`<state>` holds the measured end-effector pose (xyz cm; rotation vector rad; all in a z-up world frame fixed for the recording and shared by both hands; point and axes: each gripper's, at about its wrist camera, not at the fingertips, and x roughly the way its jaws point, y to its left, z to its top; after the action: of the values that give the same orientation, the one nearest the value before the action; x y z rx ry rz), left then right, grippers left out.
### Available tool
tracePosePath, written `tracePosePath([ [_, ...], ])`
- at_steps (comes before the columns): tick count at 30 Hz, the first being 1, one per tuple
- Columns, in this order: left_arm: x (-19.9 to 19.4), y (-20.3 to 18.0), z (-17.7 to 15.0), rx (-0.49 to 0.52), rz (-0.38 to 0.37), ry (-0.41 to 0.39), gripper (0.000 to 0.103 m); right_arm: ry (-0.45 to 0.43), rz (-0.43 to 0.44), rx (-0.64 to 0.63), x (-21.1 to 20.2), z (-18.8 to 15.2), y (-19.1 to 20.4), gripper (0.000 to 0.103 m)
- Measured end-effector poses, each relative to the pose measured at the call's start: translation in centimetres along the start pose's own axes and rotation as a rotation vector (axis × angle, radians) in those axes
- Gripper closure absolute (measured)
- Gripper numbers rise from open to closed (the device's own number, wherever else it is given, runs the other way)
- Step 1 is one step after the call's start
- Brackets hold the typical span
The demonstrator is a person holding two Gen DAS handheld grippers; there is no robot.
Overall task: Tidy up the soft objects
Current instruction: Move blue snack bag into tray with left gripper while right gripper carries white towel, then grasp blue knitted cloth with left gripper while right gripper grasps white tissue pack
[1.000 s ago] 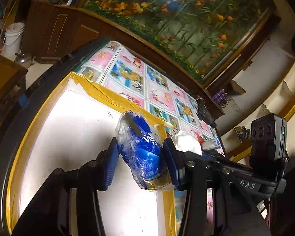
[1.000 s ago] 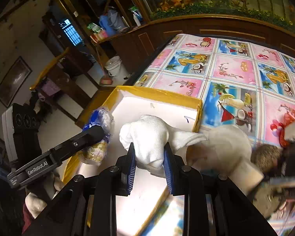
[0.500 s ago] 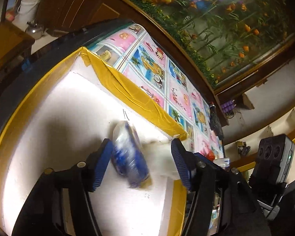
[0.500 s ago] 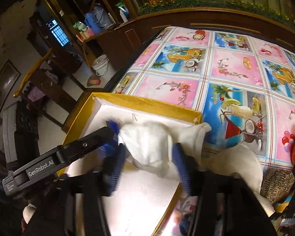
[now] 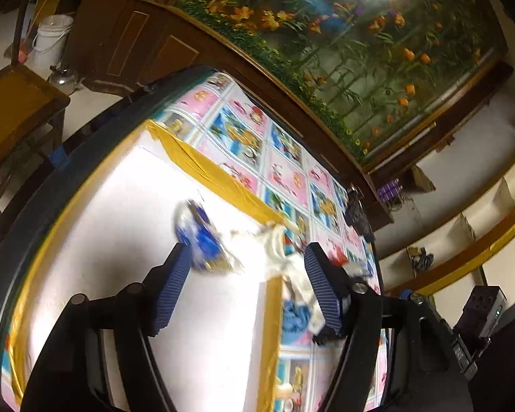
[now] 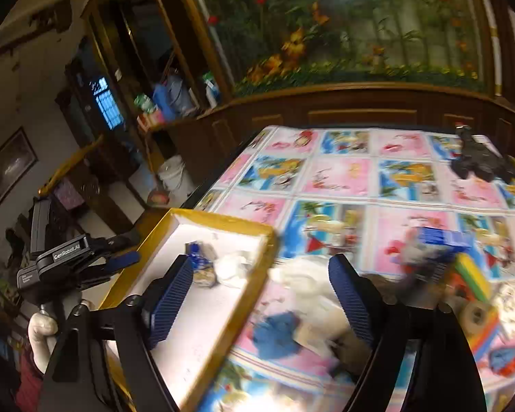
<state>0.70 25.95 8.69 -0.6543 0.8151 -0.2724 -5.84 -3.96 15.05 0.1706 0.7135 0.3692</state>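
Left wrist: blue packet [image 5: 199,237] long axis up-left.

Home: wooden cabinets [image 6: 343,116], flower mural [image 5: 343,44]

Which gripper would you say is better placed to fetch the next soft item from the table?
Probably the right gripper: its opening jaws are empty and face the white cloth outside the tray. The left gripper points into the tray.

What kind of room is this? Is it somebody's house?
Probably a room in a home: a table with a cartoon-patterned tablecloth, a big flower mural above dark wooden cabinets, and a white bucket on the floor.
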Motion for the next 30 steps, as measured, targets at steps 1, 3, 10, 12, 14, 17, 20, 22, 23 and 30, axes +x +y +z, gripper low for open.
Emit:
tracePosePath([
  [1, -0.1, -0.8, -0.7, 0.020, -0.002, 0.011, 0.033, -0.016, -0.018, 0.012, -1.3, -0.7, -1.1, 0.019],
  [3, 0.2, -2.4, -1.9, 0.067, -0.003, 0.037, 0.032, -0.038, -0.075, 0.038, -3.6, -2.5, -3.9, 0.016],
  [10, 4.6, -9.9, -7.1, 0.314, 0.073, 0.144, 0.032, -0.030, -0.212, 0.162, -7.9, -8.6, -11.8, 0.016],
  [12, 6.0, -11.5, -8.3, 0.399, 0.104, 0.157, 0.032, -0.033, -0.215, 0.200, -9.0, -9.9, -13.3, 0.016],
  [14, 7.7, -12.9, -9.6, 0.514, 0.175, 0.164, 0.032, -0.035, -0.208, 0.233, -9.9, -11.0, -14.6, 0.016],
  [17, 9.8, -13.5, -10.9, 0.630, 0.264, 0.185, 0.032, -0.042, -0.199, 0.265, -11.0, -11.7, -16.3, 0.016],
  [20, 11.2, -13.5, -11.6, 0.694, 0.294, 0.212, 0.032, -0.046, -0.194, 0.291, -11.1, -11.6, -18.0, 0.016],
  [22, 12.0, -13.6, -12.1, 0.734, 0.325, 0.223, 0.032, -0.044, -0.192, 0.314, -11.2, -11.6, -18.9, 0.016],
  [23, 12.5, -13.6, -12.3, 0.746, 0.335, 0.232, 0.032, -0.044, -0.192, 0.325, -11.2, -11.7, -19.3, 0.016],
  [30, 14.1, -12.3, -12.3, 0.693, 0.324, 0.306, 0.062, -0.020, -0.176, 0.381, -10.7, -11.2, -20.7, 0.016],
])
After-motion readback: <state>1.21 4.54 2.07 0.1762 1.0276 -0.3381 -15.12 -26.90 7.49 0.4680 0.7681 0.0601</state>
